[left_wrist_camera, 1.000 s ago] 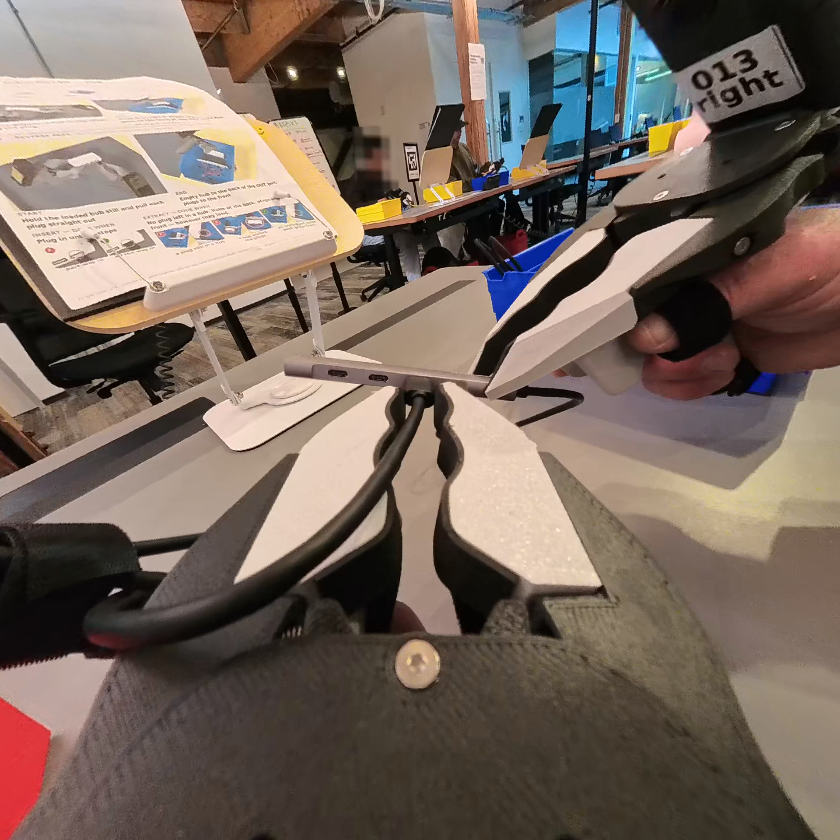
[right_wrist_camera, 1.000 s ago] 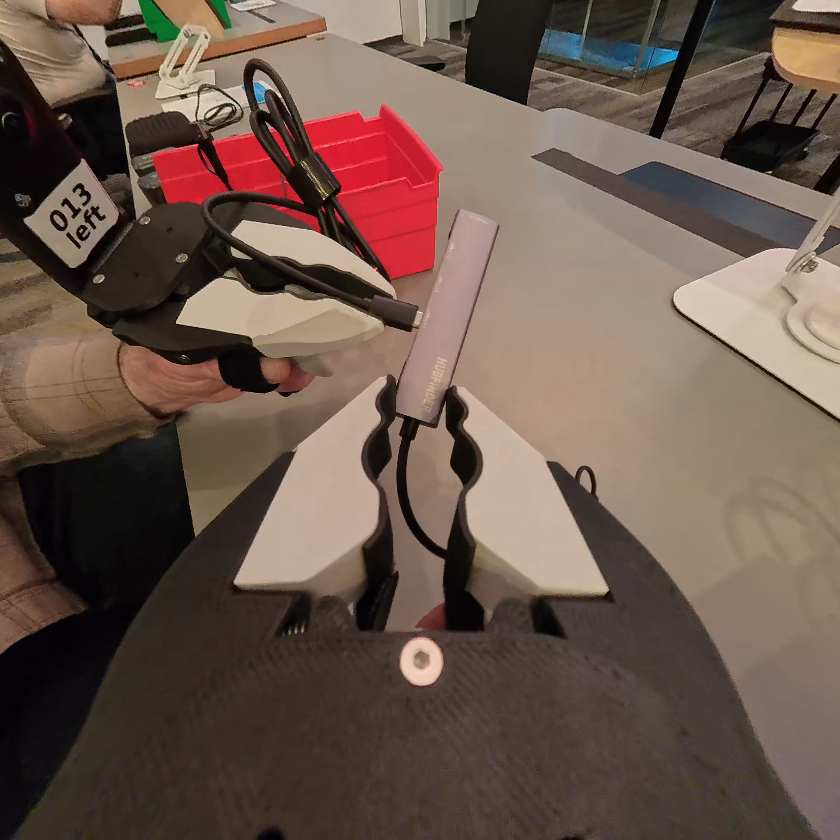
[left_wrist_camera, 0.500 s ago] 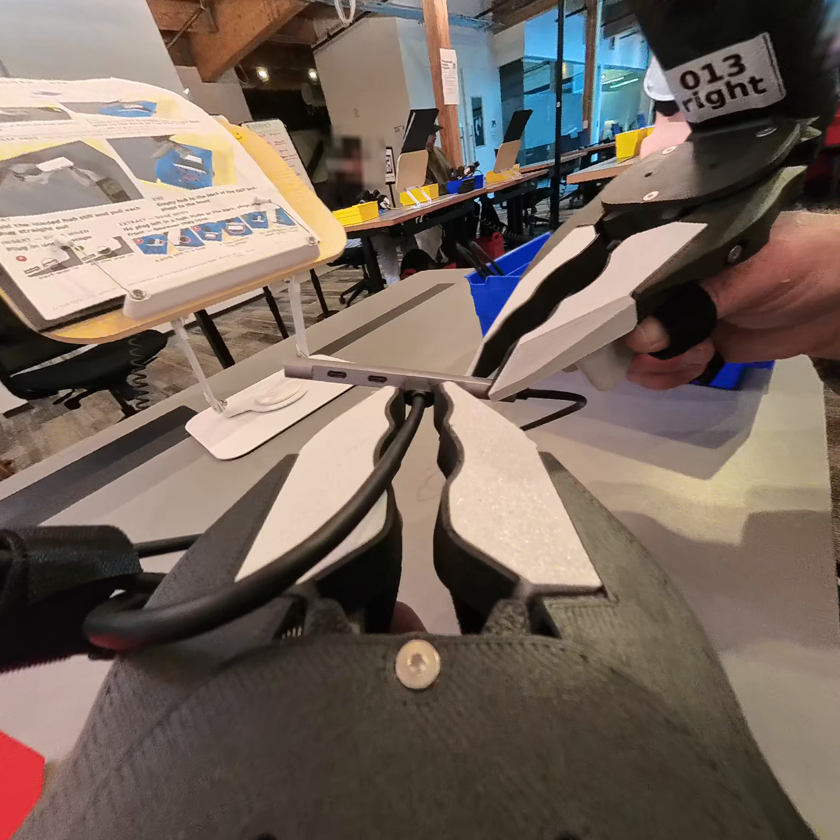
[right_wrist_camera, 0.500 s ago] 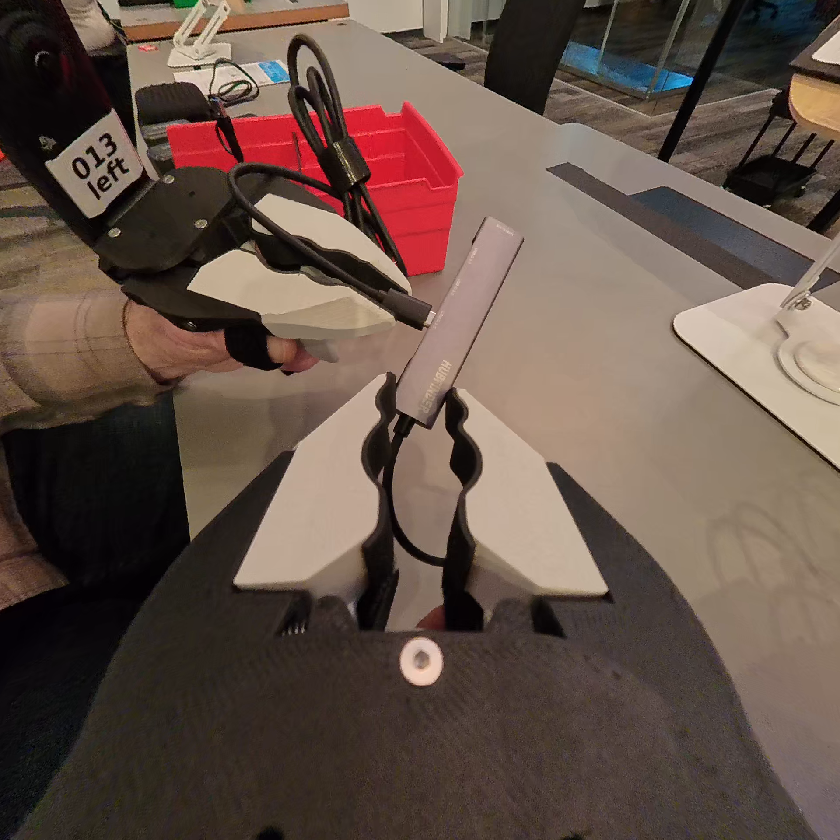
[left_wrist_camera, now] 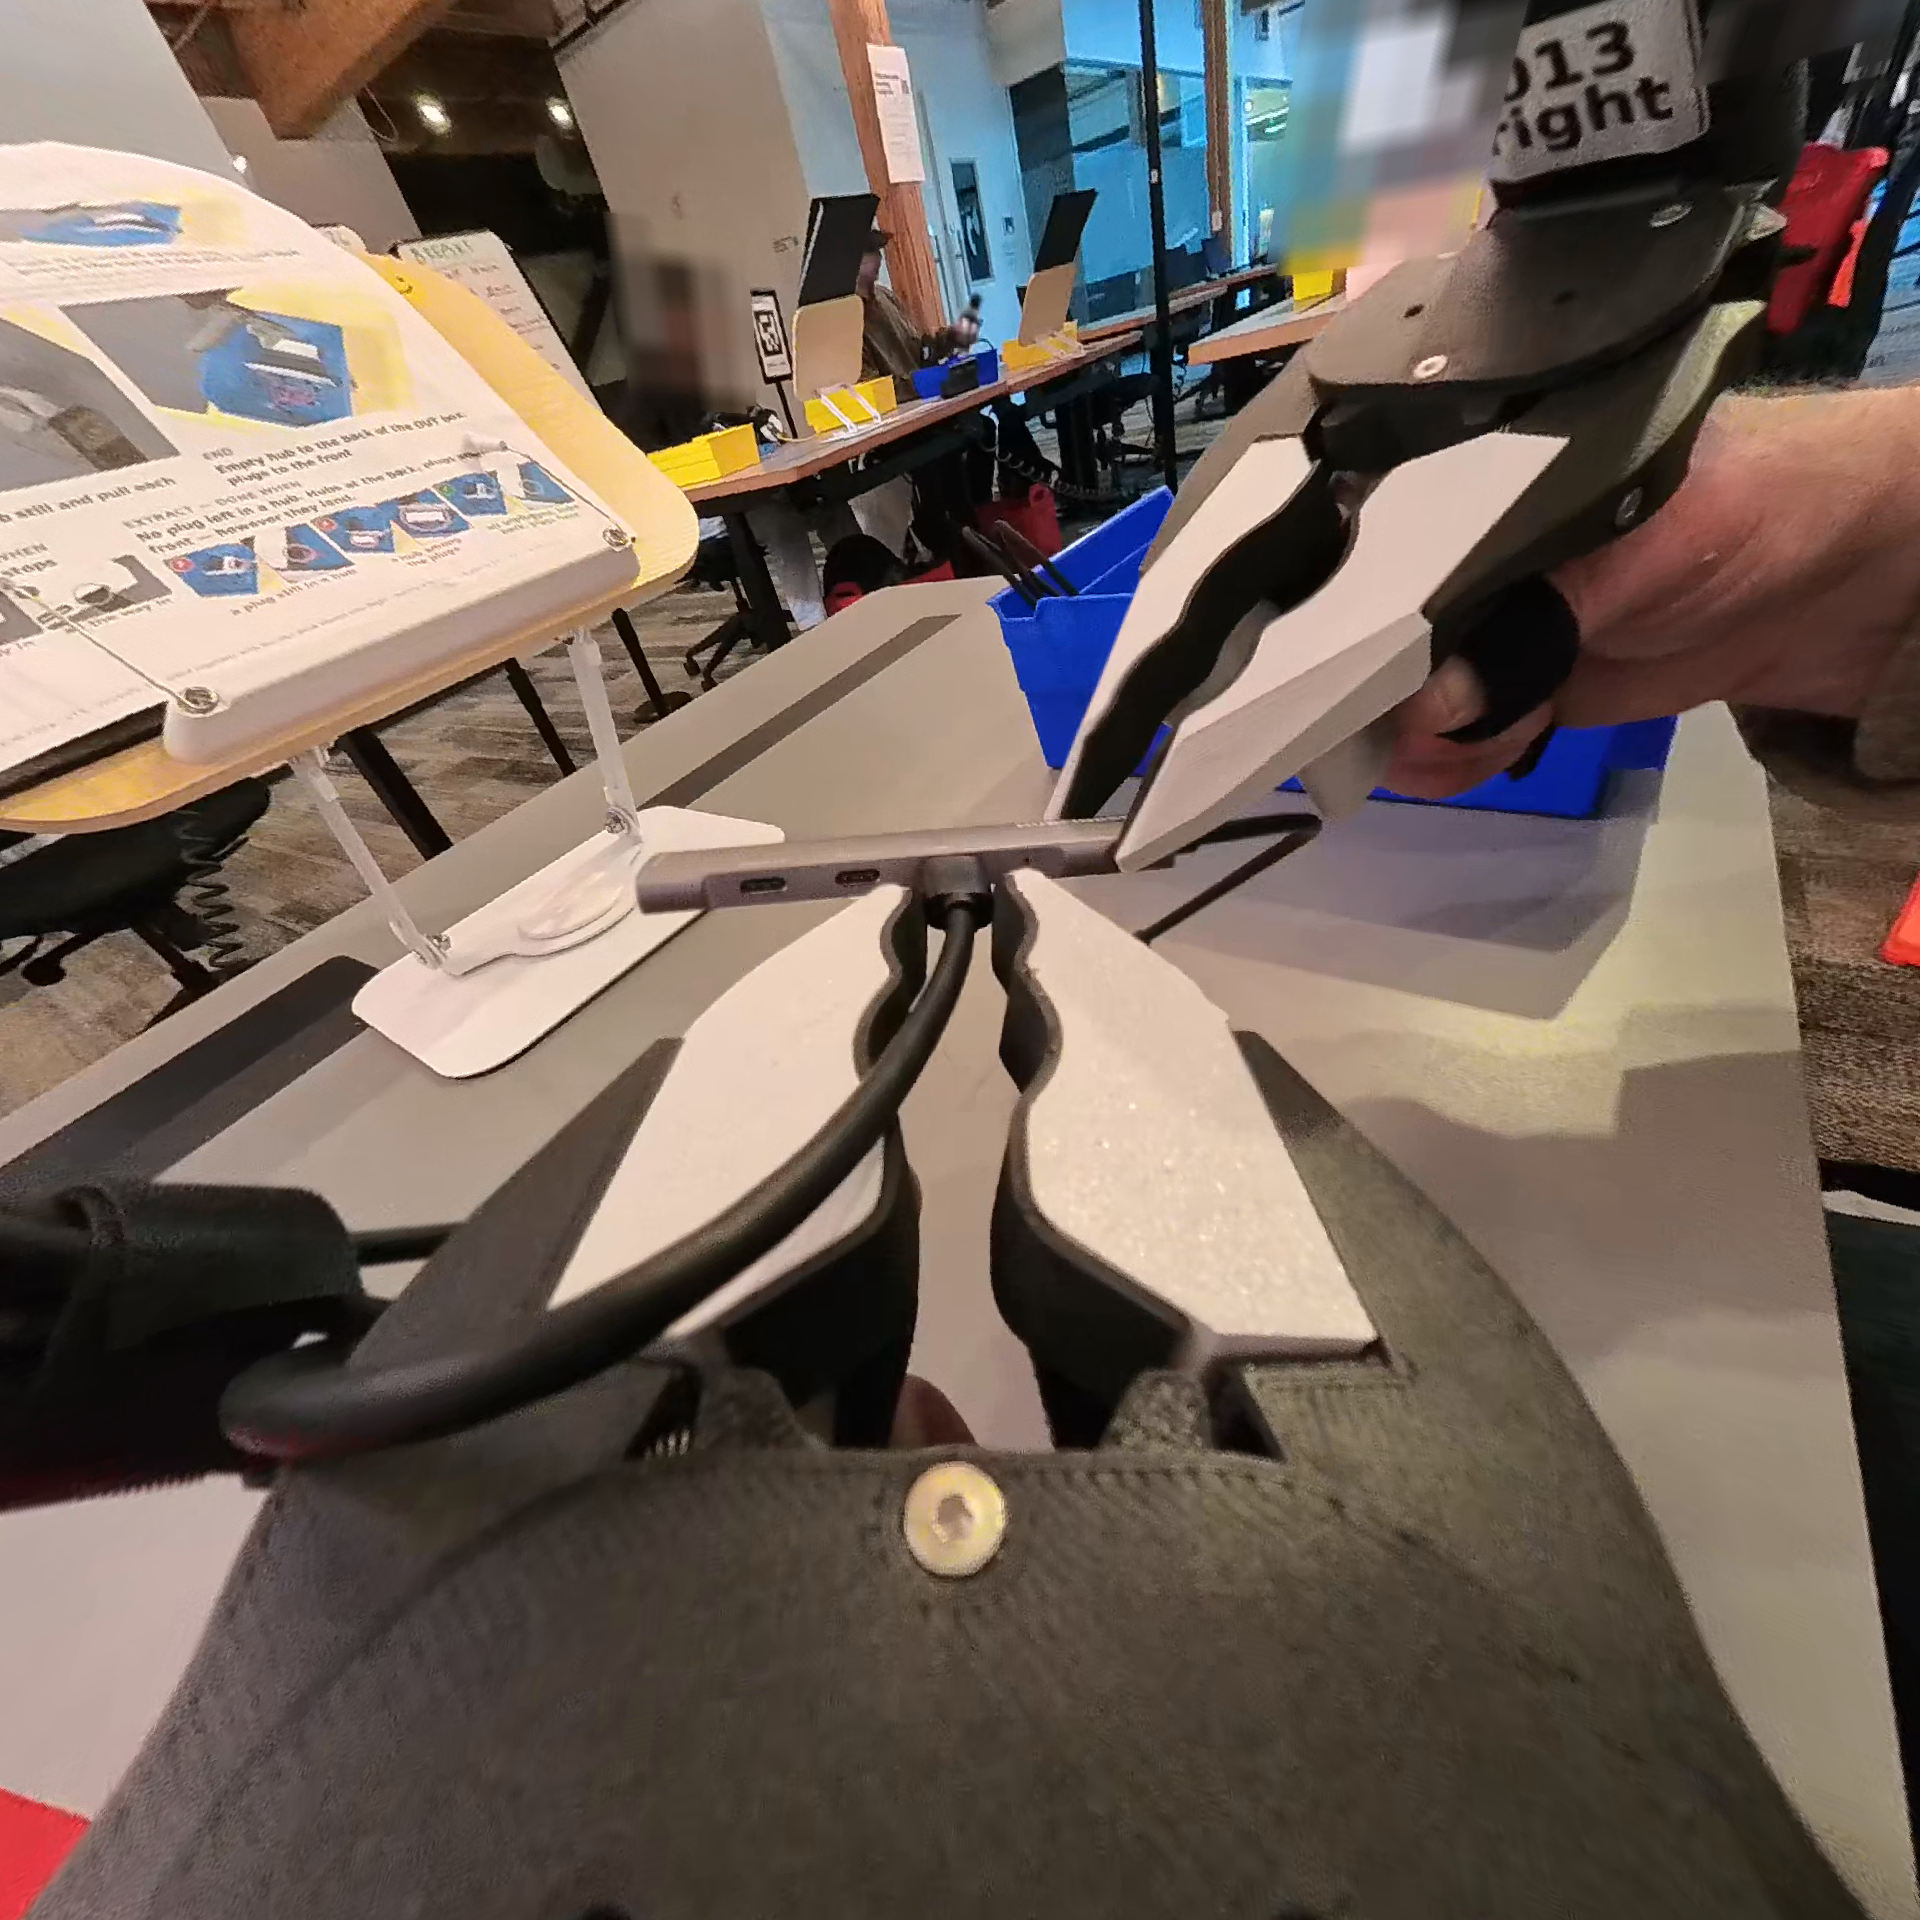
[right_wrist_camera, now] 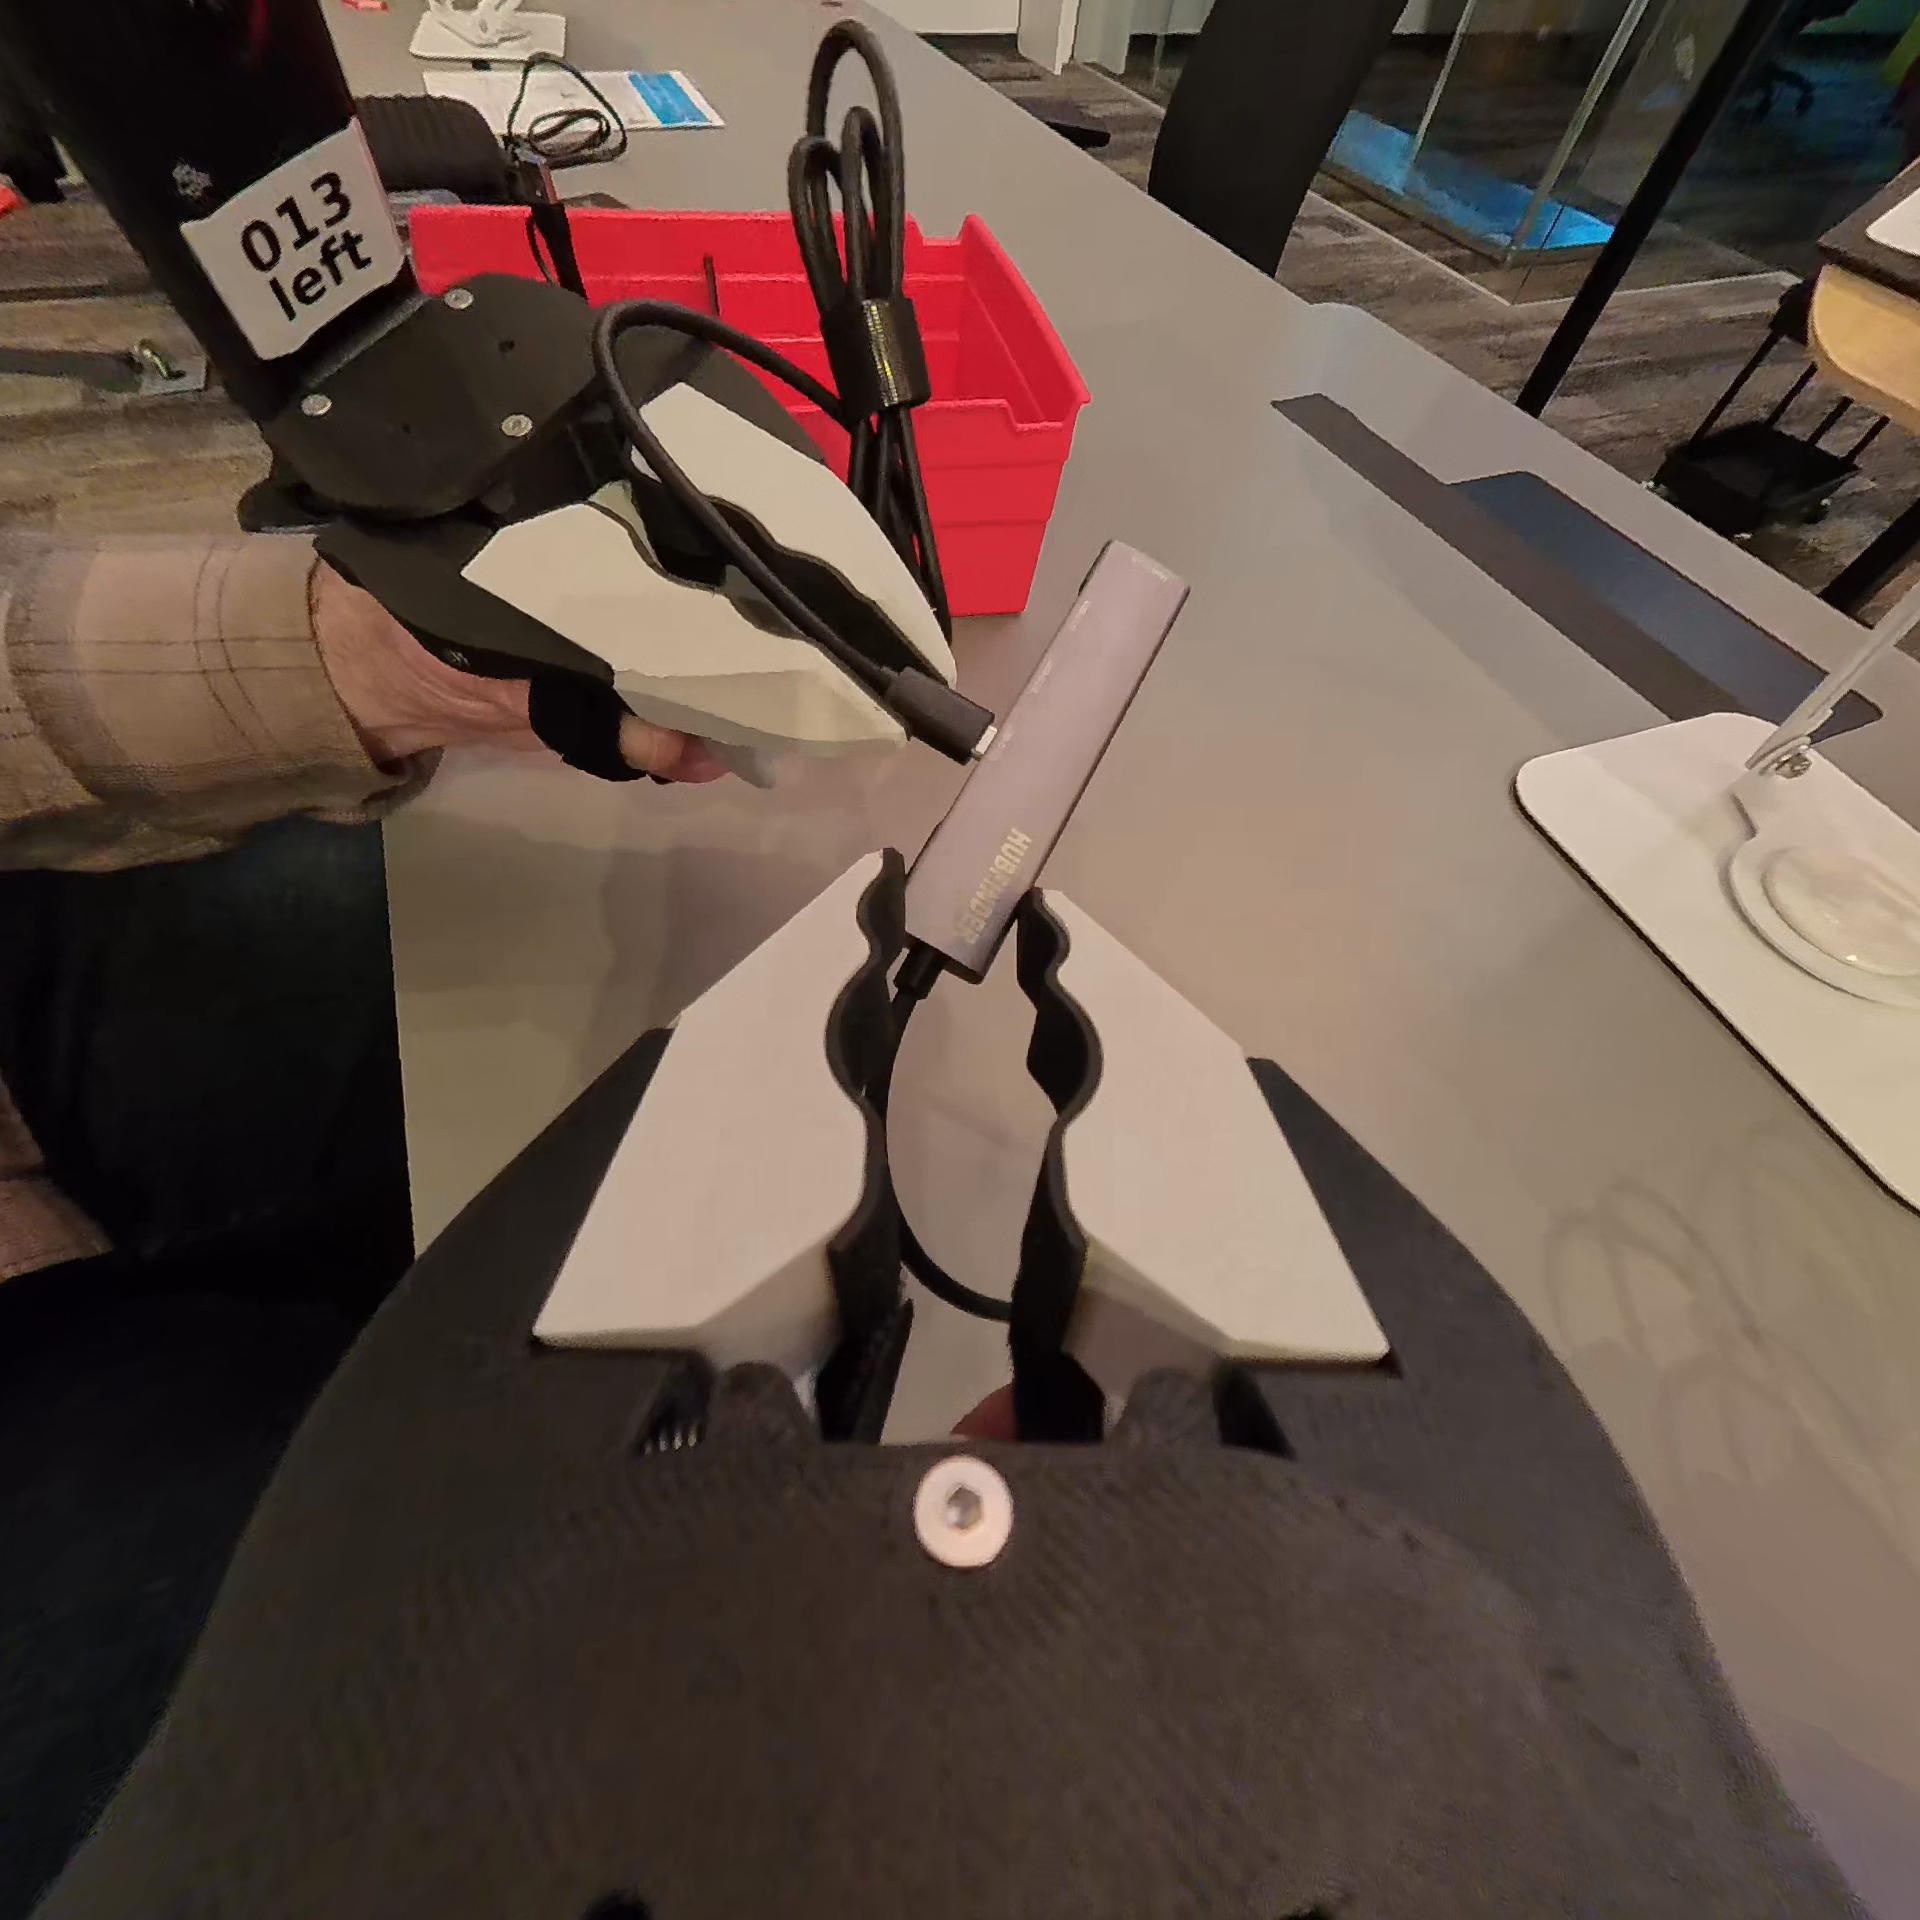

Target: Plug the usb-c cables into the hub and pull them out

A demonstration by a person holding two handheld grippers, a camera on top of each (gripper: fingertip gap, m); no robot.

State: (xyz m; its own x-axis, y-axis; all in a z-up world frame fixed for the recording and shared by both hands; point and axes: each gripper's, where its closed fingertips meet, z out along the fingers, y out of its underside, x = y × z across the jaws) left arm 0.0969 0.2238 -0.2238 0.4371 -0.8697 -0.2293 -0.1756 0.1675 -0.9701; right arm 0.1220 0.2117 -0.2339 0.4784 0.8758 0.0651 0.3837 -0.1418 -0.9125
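The left claw [left_wrist_camera: 951, 883] was clenched on the black plug of a usb-c cable [left_wrist_camera: 790, 1174], whose cord looped back over its left finger. In the right wrist view the plug's metal tip [right_wrist_camera: 982, 740] sat at the hub's side, touching or just short of a port; I could not tell which. The right claw [right_wrist_camera: 961, 904] gripped the hub [right_wrist_camera: 1049, 758], a slim grey metal bar with its own short black lead, held clear above the grey counter [right_wrist_camera: 1351, 935]. Two open ports [left_wrist_camera: 810, 883] showed beside the plug. Open counter lay beneath and right of the hub. A red bin [right_wrist_camera: 987, 468] with bundled cables stood behind the left claw, a blue bin [left_wrist_camera: 1070, 644] behind the right, and a white stand base [left_wrist_camera: 540, 966] nearby. The hub bore printed lettering; each claw carried a white tag.
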